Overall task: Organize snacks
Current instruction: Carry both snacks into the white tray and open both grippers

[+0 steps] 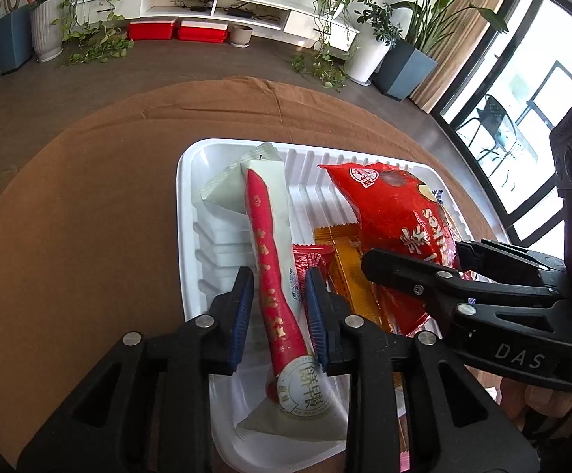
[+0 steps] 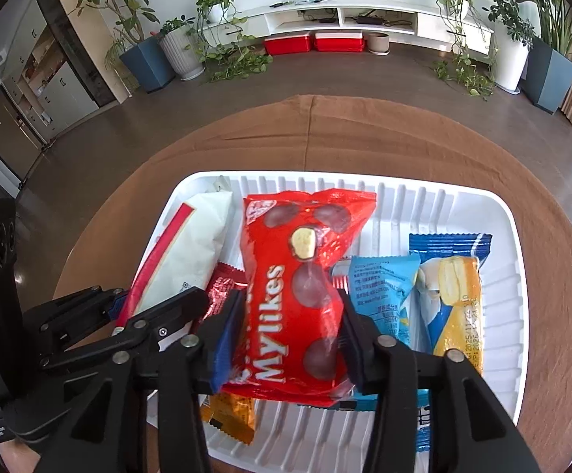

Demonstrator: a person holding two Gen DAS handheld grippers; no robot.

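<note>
A white ribbed tray point(image 1: 185, 213) point(image 2: 503, 236) sits on the brown-clothed round table. My left gripper point(image 1: 278, 303) is shut on a long white-and-red snack packet point(image 1: 270, 260), also in the right wrist view point(image 2: 191, 252), over the tray's left side. My right gripper point(image 2: 286, 339) is shut on the red Mylikes bag point(image 2: 298, 287), seen in the left wrist view too point(image 1: 396, 213), over the tray's middle. In the tray lie an orange packet point(image 1: 349, 272) point(image 2: 234, 414), a small red packet point(image 1: 309, 256) point(image 2: 219, 287), a light blue packet point(image 2: 384, 287) and a yellow-and-blue packet point(image 2: 455, 299).
The brown tablecloth point(image 1: 88, 205) point(image 2: 325, 138) surrounds the tray. Beyond the table are dark floor, potted plants point(image 2: 144, 51), red boxes point(image 1: 175, 29) and a white wall cabinet. Glass doors point(image 1: 522, 118) are at the right.
</note>
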